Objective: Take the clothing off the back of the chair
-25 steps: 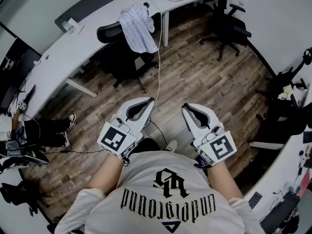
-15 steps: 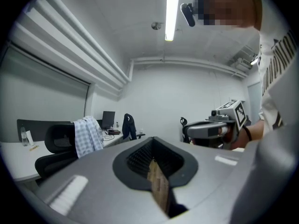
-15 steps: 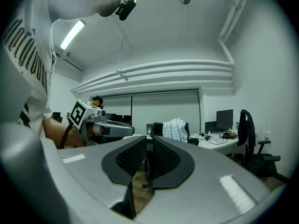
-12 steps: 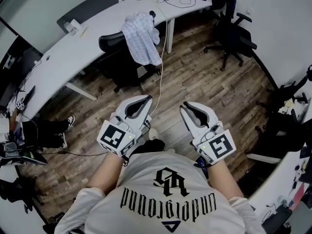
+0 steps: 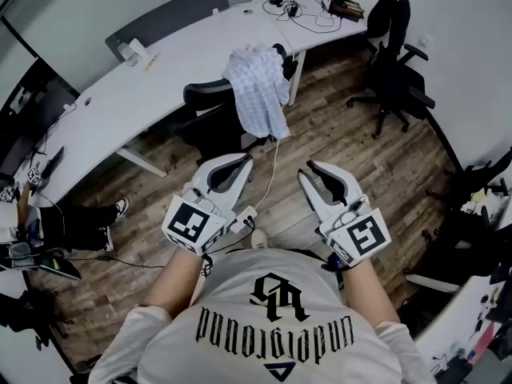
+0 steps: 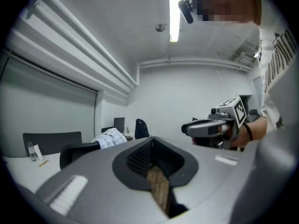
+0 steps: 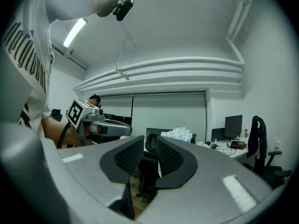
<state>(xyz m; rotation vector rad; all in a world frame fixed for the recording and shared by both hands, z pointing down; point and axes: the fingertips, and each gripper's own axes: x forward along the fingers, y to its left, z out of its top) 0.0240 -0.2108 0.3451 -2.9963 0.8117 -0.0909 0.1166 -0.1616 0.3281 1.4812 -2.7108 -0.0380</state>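
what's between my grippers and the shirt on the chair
Nothing visible blocks either: open floor separates the left gripper and right gripper from the shirt on the chair, with a white cable trailing across it. The right gripper's jaws, empty, have just been opening.

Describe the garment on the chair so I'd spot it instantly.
Find the long curved white desk. A black office chair sits beside it, a pale checked shirt draped over its back. The black corner chair carries a dark garment instead.
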